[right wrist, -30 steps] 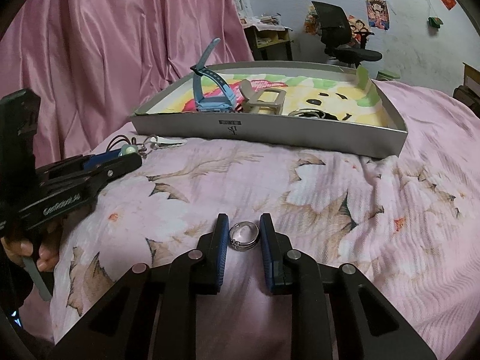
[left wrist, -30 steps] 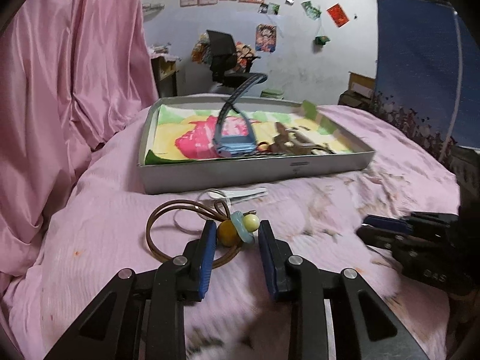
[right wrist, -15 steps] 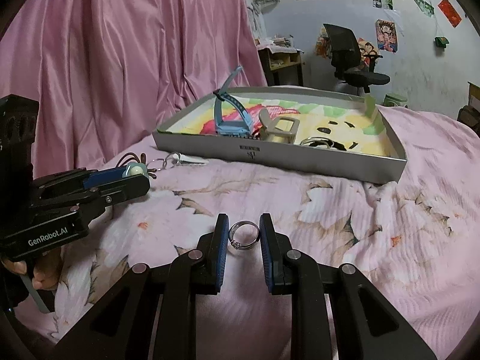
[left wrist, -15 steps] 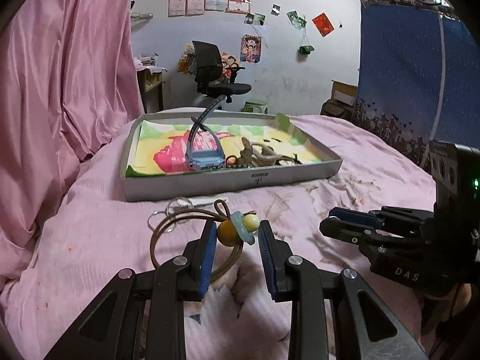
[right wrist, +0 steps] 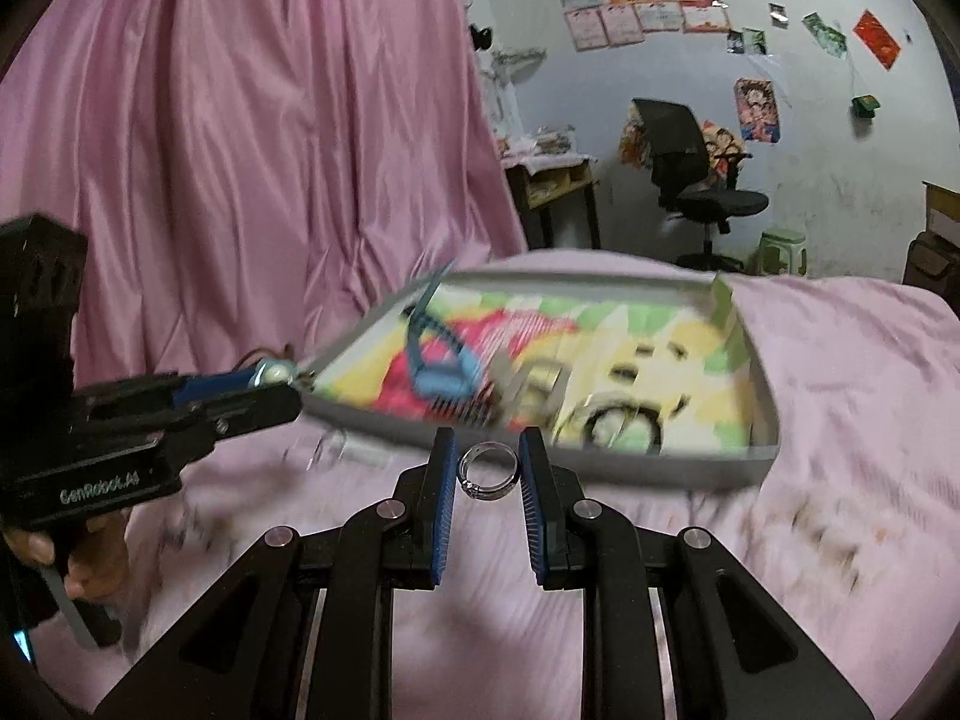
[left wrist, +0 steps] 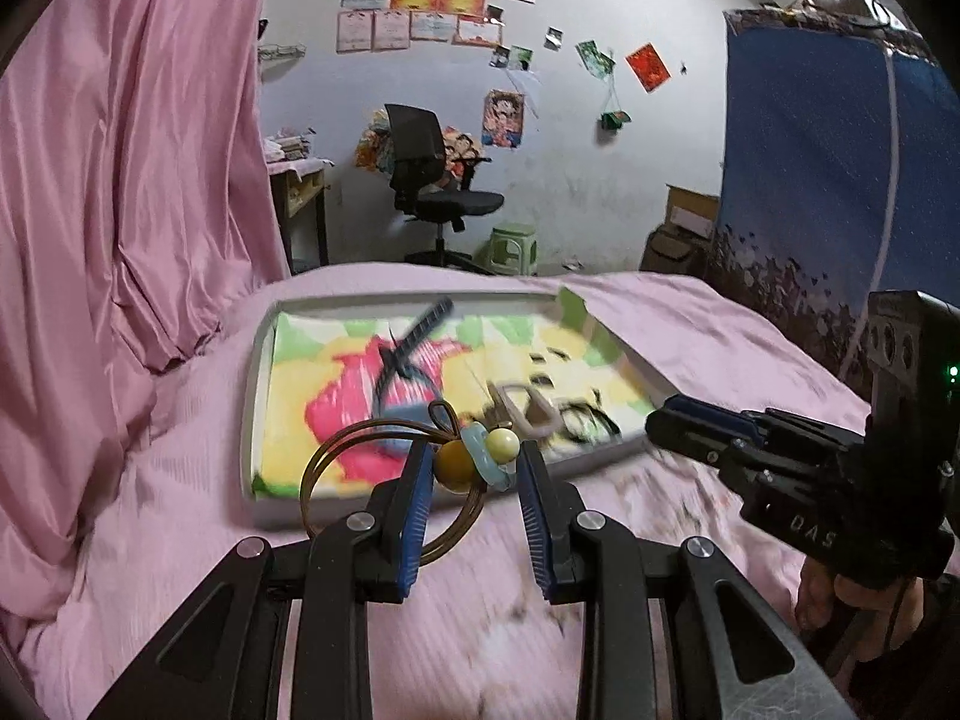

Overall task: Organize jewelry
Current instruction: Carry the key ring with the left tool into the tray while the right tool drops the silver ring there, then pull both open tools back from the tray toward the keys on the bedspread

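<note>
Brown-corded bead bracelet, gripped by the left tool, and silver ring, pinched in the right tool, have risen off the bed toward the tray, so placing inside looks next.

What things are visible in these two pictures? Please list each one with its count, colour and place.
Tray: one, grey-white with a colourful lining, on the bed.
Watch: one, blue, inside the tray, strap standing up.
Buckle: one, beige, in the tray beside the watch; blurred.
Bracelet: one, brown cord with yellow and light blue beads, between the left gripper's fingers.
Ring: one, silver, between the right gripper's fingers.
Bedsheet: one, pink, under everything.
Curtain: one, pink, left side.
Office chair: one, black, by the far wall.
Stool: one, green, near the chair.
Left gripper: one, black with blue pads.
Right gripper: one, black with blue pads.
</note>
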